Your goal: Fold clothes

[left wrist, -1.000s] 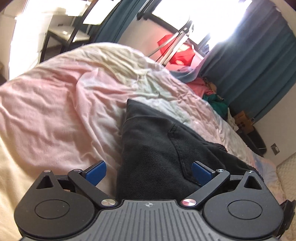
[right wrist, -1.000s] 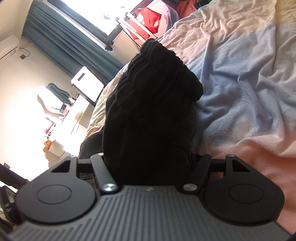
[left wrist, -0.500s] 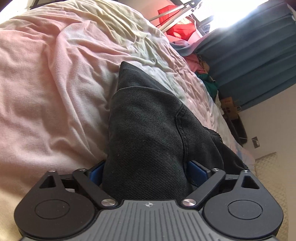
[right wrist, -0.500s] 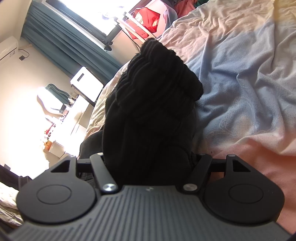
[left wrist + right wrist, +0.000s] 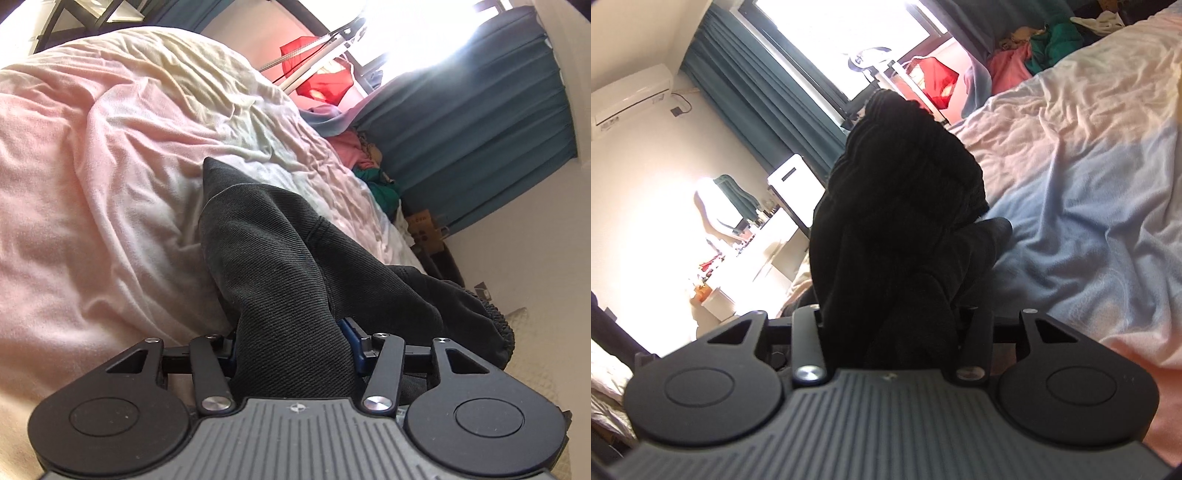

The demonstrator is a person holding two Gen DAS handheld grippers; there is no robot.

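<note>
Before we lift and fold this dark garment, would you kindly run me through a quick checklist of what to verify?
1. Left gripper has cloth between its fingers: ok; jaws closing on the dark garment.
2. Right gripper has the garment bunched between its fingers: ok; jaws closing.
3. Both grips fully firm: cannot tell; the fabric hides the pads.
4. Garment clear of the pile of clothes by the curtain: ok.
5. Bed cover not pinched along with the garment: cannot tell.
</note>
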